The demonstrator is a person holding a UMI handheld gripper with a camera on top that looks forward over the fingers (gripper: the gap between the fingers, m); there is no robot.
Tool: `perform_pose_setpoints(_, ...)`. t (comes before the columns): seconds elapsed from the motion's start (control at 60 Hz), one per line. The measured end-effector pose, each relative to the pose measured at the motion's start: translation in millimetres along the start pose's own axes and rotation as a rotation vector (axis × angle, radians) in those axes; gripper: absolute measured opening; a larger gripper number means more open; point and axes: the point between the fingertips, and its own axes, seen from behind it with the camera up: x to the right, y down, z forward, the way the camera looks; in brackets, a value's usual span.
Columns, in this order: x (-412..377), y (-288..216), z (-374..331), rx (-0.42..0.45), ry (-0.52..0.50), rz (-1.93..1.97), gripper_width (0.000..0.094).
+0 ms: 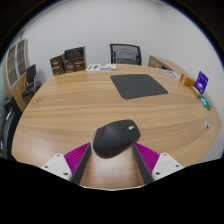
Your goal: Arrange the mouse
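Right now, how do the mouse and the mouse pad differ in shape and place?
The mouse is a rounded, raised lump; the mouse pad is a thin flat rectangle. The mouse sits between the open gripper's fingers, near the table's edge, apart from the mouse pad, which lies farther off, towards the table's middle. The mouse covers far less tabletop than the mouse pad. Both are dark and rest on the wooden table.

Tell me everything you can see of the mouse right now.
The mouse is black, matte and plastic-looking, with a smooth rounded hump. It lies flat on the wooden table, angled a little off the gripper's axis. It sits between the fingers of the open gripper, with gaps at both sides; nothing but the table touches it. No cable shows. The dark mouse pad lies well beyond it.
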Motion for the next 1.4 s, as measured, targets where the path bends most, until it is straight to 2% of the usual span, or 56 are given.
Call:
perform_pose_setpoints(0.65, -22, -64, 59, 0.044, -0.055, -0.034, 0.0847)
perform_pose_setpoints(0.717, -24, -68, 61, 0.049, -0.058, -0.041, 0.079)
perform_pose_setpoints(0.767, -27, -69, 63, 0.055, -0.066, -0.049, 0.0689)
perform_pose_setpoints(1.033, -31, -72, 64, 0.043, -0.096, -0.054, 0.0529)
perform_pose_setpoints(1.067, -30, -74, 64, 0.045, -0.096, -0.044, 0.0482)
perform_pose_setpoints(1.083, -27, -76, 64, 0.047, -0.085, -0.047, 0.0385)
perform_pose_setpoints(1.1, -27, -82, 63, 0.069, -0.084, -0.029, 0.0386)
perform_pose_setpoints(1.267, -23, -76, 59, 0.025, -0.089, -0.016, 0.0372)
perform_pose_setpoints(1.4, -18, -86, 45, 0.034, -0.096, -0.009, 0.0361)
